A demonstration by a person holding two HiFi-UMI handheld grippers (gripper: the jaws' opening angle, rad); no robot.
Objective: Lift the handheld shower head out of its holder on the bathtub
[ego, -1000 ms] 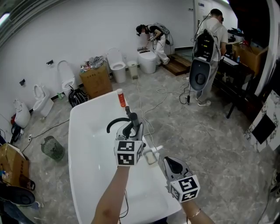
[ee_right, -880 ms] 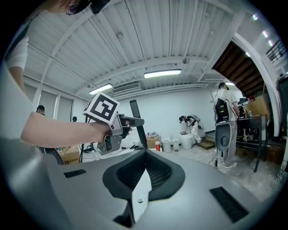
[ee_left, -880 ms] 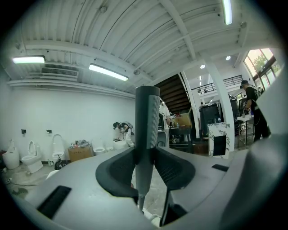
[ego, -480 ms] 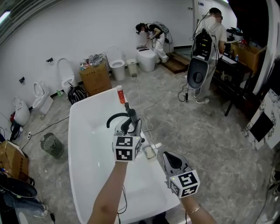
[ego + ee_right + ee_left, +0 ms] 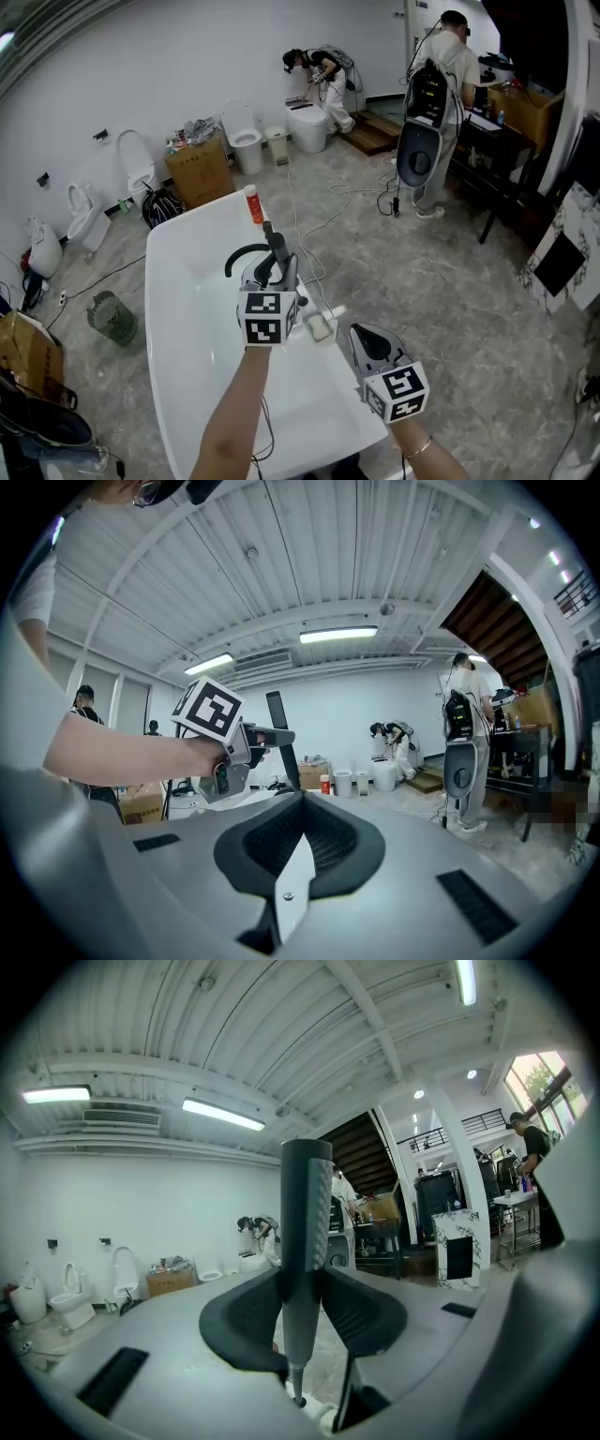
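left gripper (image 5: pixel 271 274) clamps shower head (image 5: pixel 306 1222), long axis seemingly upright; right gripper (image 5: pixel 298 841) closed, empty

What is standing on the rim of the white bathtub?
An orange bottle stands on the far rim of the bathtub; a black curved spout rises nearer. The left hand-held gripper, closed on the shower head, covers the spout's base.
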